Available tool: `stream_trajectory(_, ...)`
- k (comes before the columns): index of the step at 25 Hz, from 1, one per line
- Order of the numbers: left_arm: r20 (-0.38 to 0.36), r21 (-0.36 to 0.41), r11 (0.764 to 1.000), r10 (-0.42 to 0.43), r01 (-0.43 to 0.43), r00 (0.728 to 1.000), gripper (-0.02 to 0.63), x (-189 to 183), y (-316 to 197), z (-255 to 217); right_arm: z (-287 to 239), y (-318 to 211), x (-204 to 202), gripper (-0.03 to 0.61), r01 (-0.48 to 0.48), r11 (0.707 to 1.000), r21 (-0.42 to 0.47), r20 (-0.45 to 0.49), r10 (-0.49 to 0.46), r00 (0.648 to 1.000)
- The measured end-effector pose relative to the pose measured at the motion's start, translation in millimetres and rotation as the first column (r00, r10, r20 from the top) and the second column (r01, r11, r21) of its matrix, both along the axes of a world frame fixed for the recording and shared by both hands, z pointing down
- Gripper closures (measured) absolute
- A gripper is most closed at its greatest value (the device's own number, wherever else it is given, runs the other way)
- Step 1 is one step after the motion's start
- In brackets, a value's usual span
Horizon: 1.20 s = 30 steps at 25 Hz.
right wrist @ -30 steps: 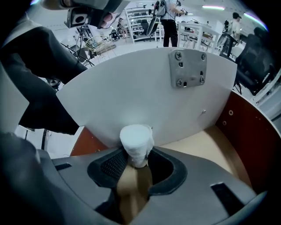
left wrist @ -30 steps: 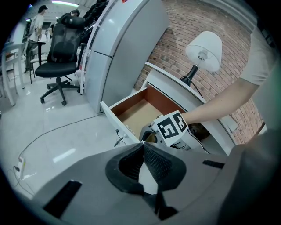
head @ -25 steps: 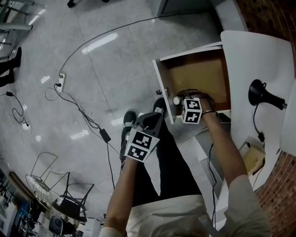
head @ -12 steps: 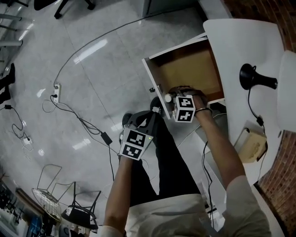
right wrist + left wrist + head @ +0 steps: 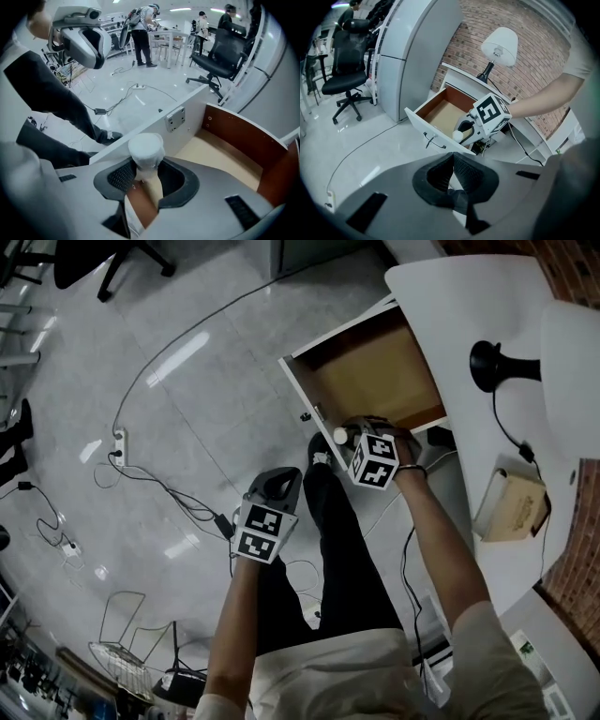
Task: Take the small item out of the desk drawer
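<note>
The white desk drawer (image 5: pixel 298 388) stands pulled open, its brown floor (image 5: pixel 225 150) bare. My right gripper (image 5: pixel 351 439) hangs over the drawer's near front corner, shut on the small item (image 5: pixel 146 150), a little cream bottle with a white cap that sticks out past the jaws. The left gripper view shows the same item (image 5: pixel 457 136) in the right gripper (image 5: pixel 468 132) just above the drawer front (image 5: pixel 436 136). My left gripper (image 5: pixel 284 482) is off to the left of the drawer over the floor, its jaws (image 5: pixel 453 165) shut together on nothing.
On the white desk (image 5: pixel 469 296) are a lamp with a black base (image 5: pixel 491 362) and a tan box (image 5: pixel 514 504). Cables and a power strip (image 5: pixel 119 439) lie on the floor. An office chair (image 5: pixel 347 75) and a tall white cabinet (image 5: pixel 408 47) stand beyond the drawer.
My right gripper has risen out of the drawer with the bottle and rolled. The left gripper has drifted away from the drawer front, to the left.
</note>
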<state>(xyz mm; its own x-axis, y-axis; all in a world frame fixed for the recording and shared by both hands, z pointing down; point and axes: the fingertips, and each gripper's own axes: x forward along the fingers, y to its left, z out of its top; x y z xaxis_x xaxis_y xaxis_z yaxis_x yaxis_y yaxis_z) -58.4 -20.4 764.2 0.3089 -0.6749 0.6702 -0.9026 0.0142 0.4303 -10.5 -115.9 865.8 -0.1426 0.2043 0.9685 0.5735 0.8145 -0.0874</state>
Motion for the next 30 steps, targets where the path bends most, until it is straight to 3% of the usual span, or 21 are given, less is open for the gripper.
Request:
stream_trajectory(5,-0.010,0.035,0.998,0.051,-0.051,0.999,0.597,3.6,-11.9,-15.4,-20.1,5.3,2.7,0.414,-0.175,0.984,-0.027,0.041,0.176,0.984)
stream_trajectory(8,-0.013,0.051,0.995,0.083,-0.082,0.996,0.597,9.7,-19.1,-23.5,-31.6,8.1,8.0,0.414,-0.332,0.941,-0.073,0.066,0.336,0.939)
stream_trajectory(14,-0.004,0.066,0.983,0.171,-0.170,0.985,0.597,25.9,-22.5,-32.0,-53.8,12.0,16.1,0.414,-0.566,0.812,-0.141,0.148,0.582,0.799)
stream_trajectory(18,0.009,0.073,0.971,0.226,-0.226,0.974,0.597,34.7,-20.8,-41.8,-72.8,12.1,21.9,0.414,-0.647,0.743,-0.171,0.203,0.670,0.714)
stream_trajectory(22,0.008,0.075,0.967,0.242,-0.242,0.970,0.597,37.1,-11.8,-53.0,-102.1,14.5,28.6,0.414,-0.733,0.649,-0.202,0.223,0.760,0.611)
stream_trajectory(27,0.019,0.093,0.962,0.255,-0.256,0.967,0.597,40.6,-13.6,-98.1,-155.4,16.0,34.5,0.414,-0.798,0.547,-0.255,0.266,0.833,0.486)
stream_trajectory(30,0.037,0.114,0.954,0.275,-0.278,0.961,0.597,43.8,-11.7,-120.4,-187.3,20.8,41.3,0.414,-0.833,0.471,-0.291,0.295,0.872,0.390)
